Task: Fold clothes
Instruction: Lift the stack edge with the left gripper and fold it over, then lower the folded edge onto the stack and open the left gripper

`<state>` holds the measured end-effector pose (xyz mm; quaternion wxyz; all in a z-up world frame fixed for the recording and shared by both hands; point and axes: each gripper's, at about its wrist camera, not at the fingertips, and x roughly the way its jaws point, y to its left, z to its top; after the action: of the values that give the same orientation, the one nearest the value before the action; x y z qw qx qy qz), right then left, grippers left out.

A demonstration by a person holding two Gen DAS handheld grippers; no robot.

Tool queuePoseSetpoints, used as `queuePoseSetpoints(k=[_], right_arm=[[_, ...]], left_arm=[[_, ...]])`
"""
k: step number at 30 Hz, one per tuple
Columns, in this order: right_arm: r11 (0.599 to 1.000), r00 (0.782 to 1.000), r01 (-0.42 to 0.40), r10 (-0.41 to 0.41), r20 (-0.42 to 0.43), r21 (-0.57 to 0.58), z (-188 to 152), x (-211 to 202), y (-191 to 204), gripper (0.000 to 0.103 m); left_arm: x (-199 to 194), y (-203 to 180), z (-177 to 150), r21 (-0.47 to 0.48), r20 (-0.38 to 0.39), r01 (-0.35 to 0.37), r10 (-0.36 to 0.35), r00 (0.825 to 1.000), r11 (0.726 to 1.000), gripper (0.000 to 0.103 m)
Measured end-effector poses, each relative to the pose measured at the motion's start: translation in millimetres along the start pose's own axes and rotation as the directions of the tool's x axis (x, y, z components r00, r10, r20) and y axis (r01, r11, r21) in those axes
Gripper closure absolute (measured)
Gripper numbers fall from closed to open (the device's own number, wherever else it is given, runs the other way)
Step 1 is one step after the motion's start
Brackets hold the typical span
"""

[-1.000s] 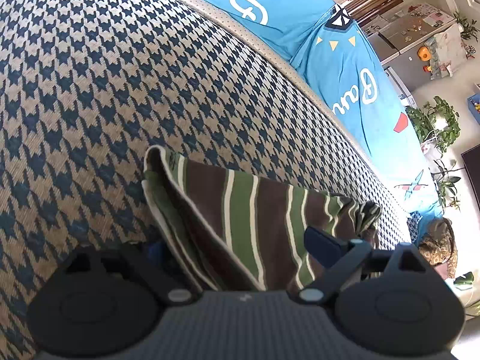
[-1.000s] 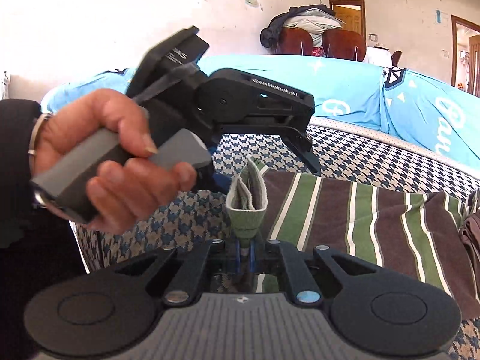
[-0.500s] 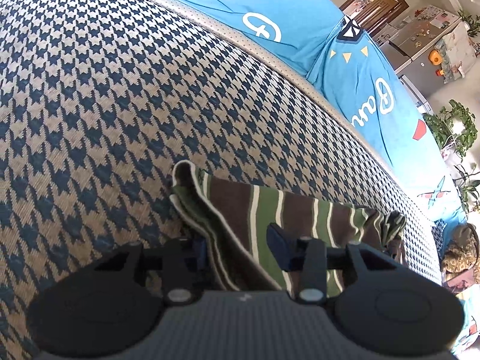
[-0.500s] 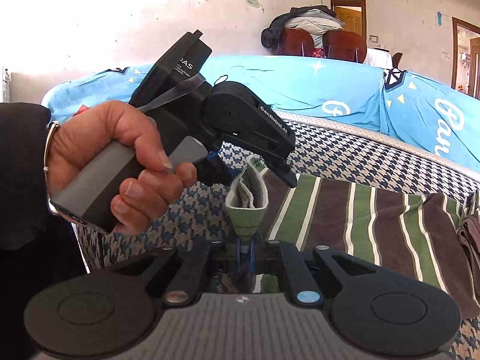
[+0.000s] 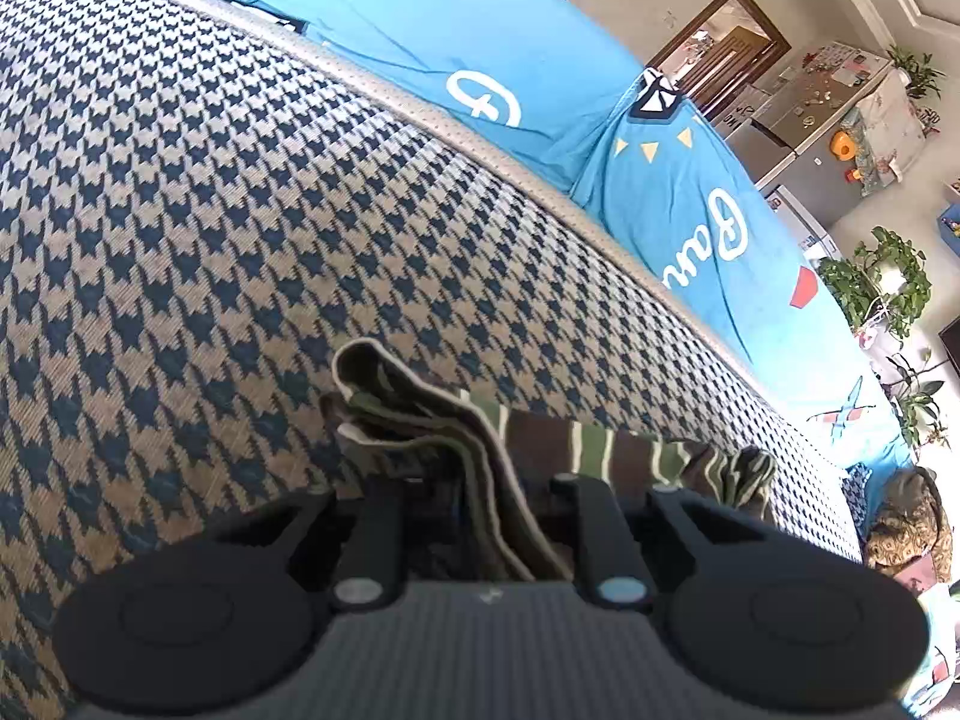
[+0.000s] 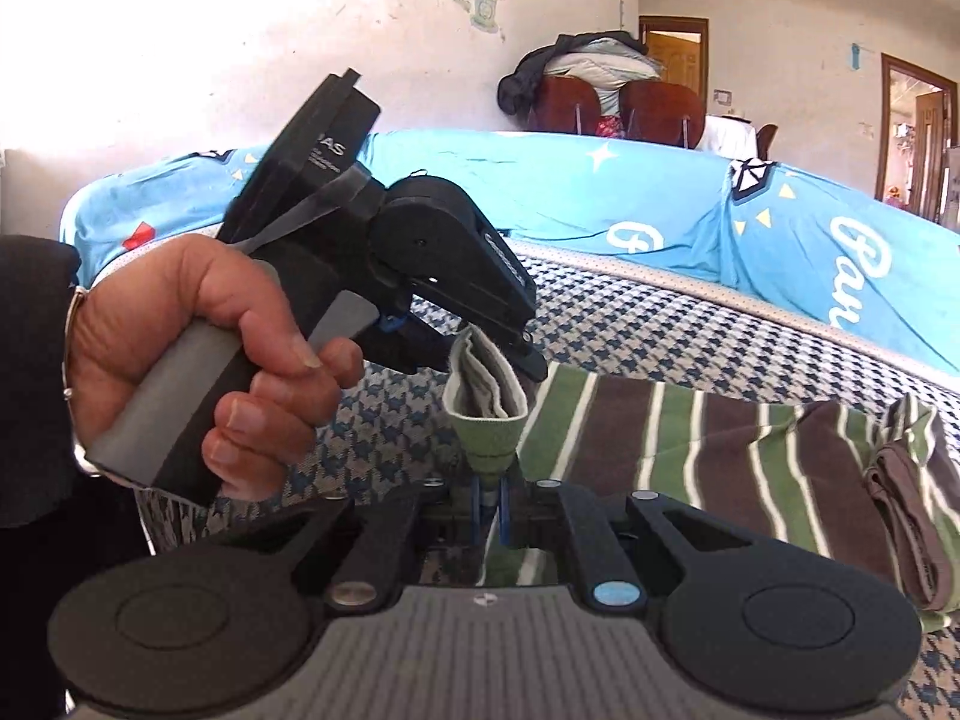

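Note:
A green and brown striped garment [image 5: 600, 450] with cream lines lies on the houndstooth sofa seat [image 5: 240, 210]. My left gripper [image 5: 486, 498] is shut on its layered folded edge, which stands up between the fingers. In the right wrist view the garment [image 6: 690, 438] spreads to the right. My right gripper [image 6: 491, 501] is shut on its green corner, lifted just off the seat. A hand [image 6: 198, 360] holds the left tool's black body [image 6: 444, 264], whose tip touches the same raised corner.
A bright blue printed cover [image 5: 540, 60] drapes the sofa back [image 6: 600, 192]. A brown bunched part of the garment [image 6: 906, 516] lies at the far right. Chairs piled with clothes [image 6: 600, 78] stand behind the sofa. Plants [image 5: 876, 288] and a fridge stand beyond the sofa's end.
The left gripper's fingers went from wide open to shut on the garment's folded edge. The left tool tipped down toward the corner. The right gripper kept its hold.

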<state>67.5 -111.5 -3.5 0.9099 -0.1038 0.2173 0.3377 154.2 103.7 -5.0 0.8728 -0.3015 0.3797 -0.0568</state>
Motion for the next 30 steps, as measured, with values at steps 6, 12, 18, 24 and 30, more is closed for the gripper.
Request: queuePoseSetpoints(k=[6, 12, 18, 24, 30], right_arm=[[0.997, 0.995, 0.080, -0.080, 0.054, 0.003, 5, -18, -15, 0.095], [0.975, 0.966, 0.218, -0.222, 0.131, 0.041, 12, -43, -52, 0.095], [0.914, 0.908, 0.377, -0.397, 0.136, 0.150, 8, -64, -102, 0.095], [0.813, 0.853, 0.496, -0.522, 0.003, 0.306, -10, -69, -149, 0.095], [0.719, 0.827, 0.547, -0.543, -0.145, 0.428, -24, -73, -171, 0.078]], left_arm=[[4, -43, 5, 0.034, 0.027, 0.050, -0.051, 0.998, 0.998, 0.088], [24, -103, 8, 0.070, 0.011, 0.134, -0.135, 0.991, 0.988, 0.089], [62, -157, -5, 0.118, -0.050, 0.183, -0.178, 0.983, 0.976, 0.088], [104, -200, -25, 0.156, -0.120, 0.205, -0.187, 0.975, 0.966, 0.088], [126, -226, -37, 0.187, -0.157, 0.211, -0.183, 0.971, 0.960, 0.068]])
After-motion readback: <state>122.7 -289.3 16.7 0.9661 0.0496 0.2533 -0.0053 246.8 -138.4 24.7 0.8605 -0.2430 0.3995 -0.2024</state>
